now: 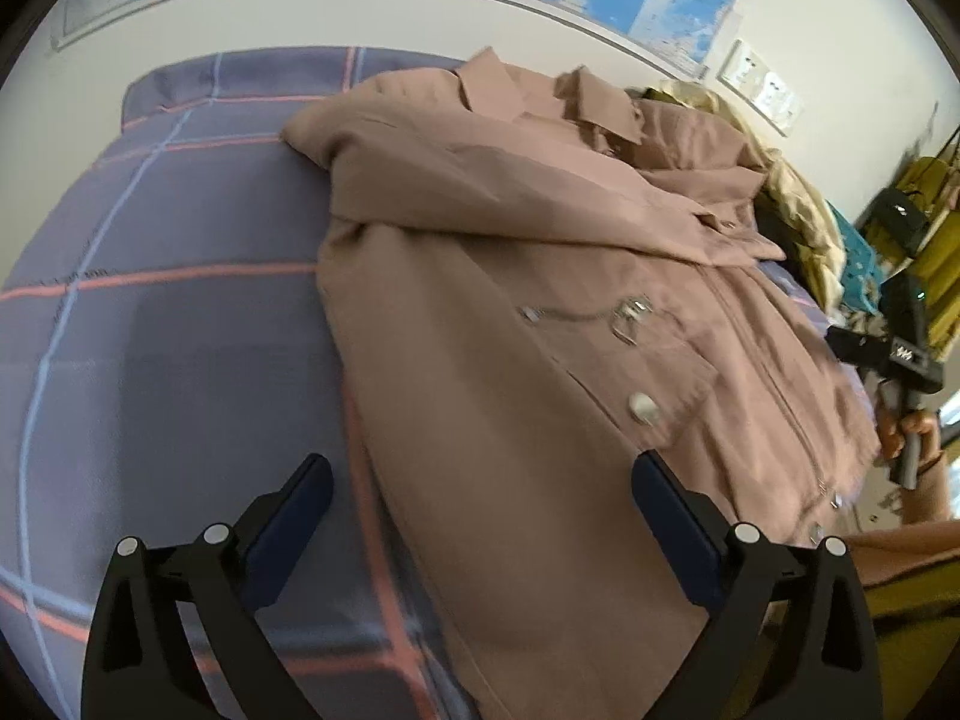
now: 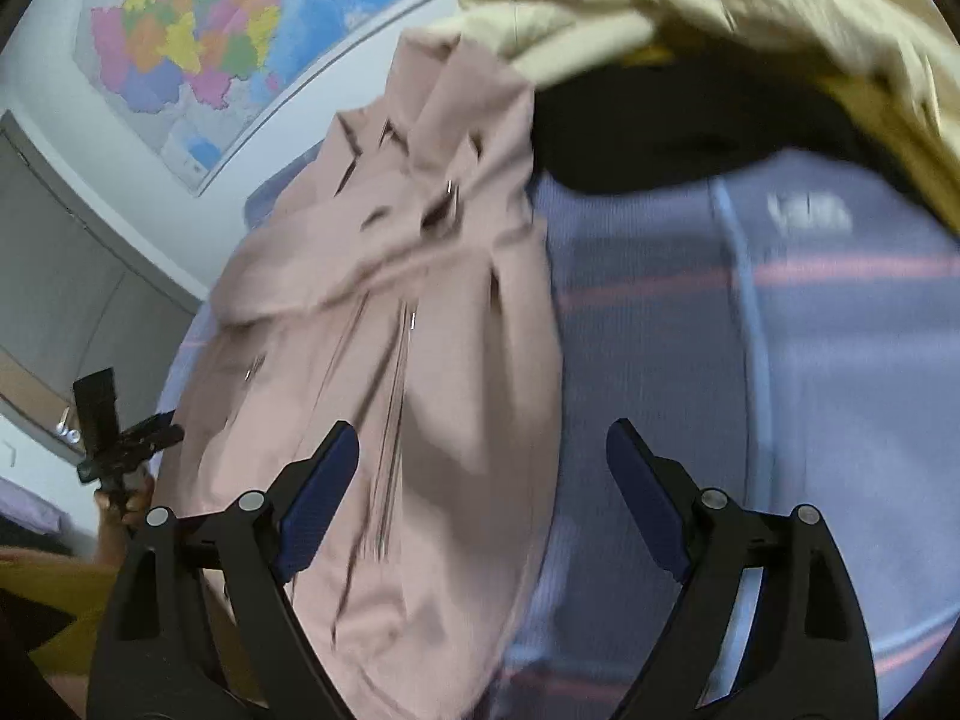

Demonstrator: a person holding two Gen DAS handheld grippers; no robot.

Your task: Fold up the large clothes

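Covering most of the view is one bed (image 1: 150,312) under a purple checked sheet, and on it lies the single pink jacket (image 1: 540,312), spread front-up with its collar toward the wall. One sleeve is folded across the chest. Judged by its drape and creases, the jacket is soft, limp and of moderate weight; it should sag wherever it is lifted, so the hem corners, shoulders or cuffs look the soundest places to take hold. Metal fittings on the front, one chain (image 1: 576,315) and several snap buttons, are best kept out of the pads.

Beyond the jacket lies one heap of cream cloth (image 2: 690,18) with a dark item beneath it; the number of garments in that heap cannot be told. Two maps hang on the wall.

Tools counted: two. Left gripper (image 1: 480,516) hangs over the jacket's near hem, jaws wide apart, nothing between them pressed. Right gripper (image 2: 483,504) stands likewise apart over the jacket's edge, holding nothing; this view is blurred.
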